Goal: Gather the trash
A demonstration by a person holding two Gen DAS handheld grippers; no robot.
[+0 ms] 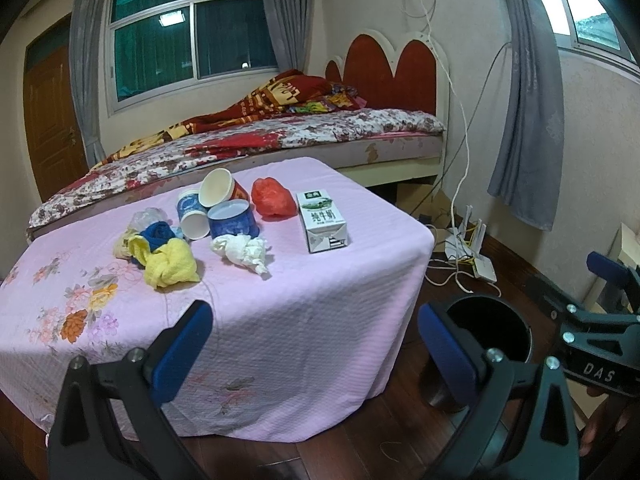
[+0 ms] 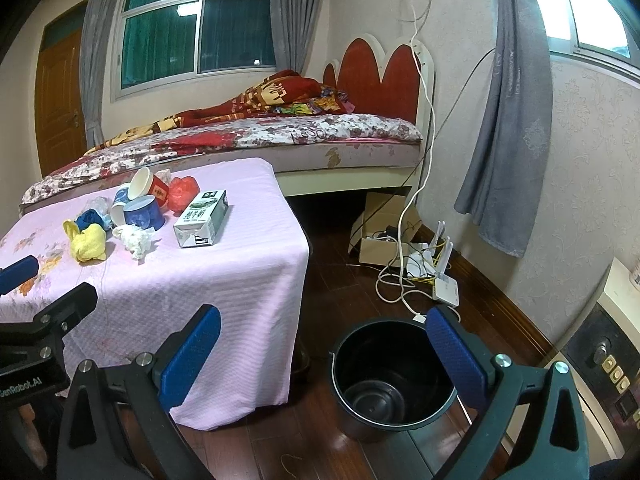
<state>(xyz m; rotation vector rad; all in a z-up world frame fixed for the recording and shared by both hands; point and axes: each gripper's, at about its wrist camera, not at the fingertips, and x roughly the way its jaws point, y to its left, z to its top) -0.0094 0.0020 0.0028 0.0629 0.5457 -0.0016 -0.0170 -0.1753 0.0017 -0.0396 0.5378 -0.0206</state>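
Trash (image 1: 240, 224) is piled on the pink-clothed worktop (image 1: 312, 300) beside a bed (image 1: 280, 136), well beyond the released, empty left gripper (image 1: 316, 352) and right gripper (image 2: 324, 356).

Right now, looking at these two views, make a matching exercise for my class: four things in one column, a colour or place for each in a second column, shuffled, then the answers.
Column one:
1. milk carton
2. crumpled tissue
3. bucket
4. knotted cloth

Column two:
A. yellow
B. on the floor beside the table
C. white, in front of the blue cup
D. lying nearest the table's right edge

Pairs: 1-D, 2-C, 3-B, 4-A
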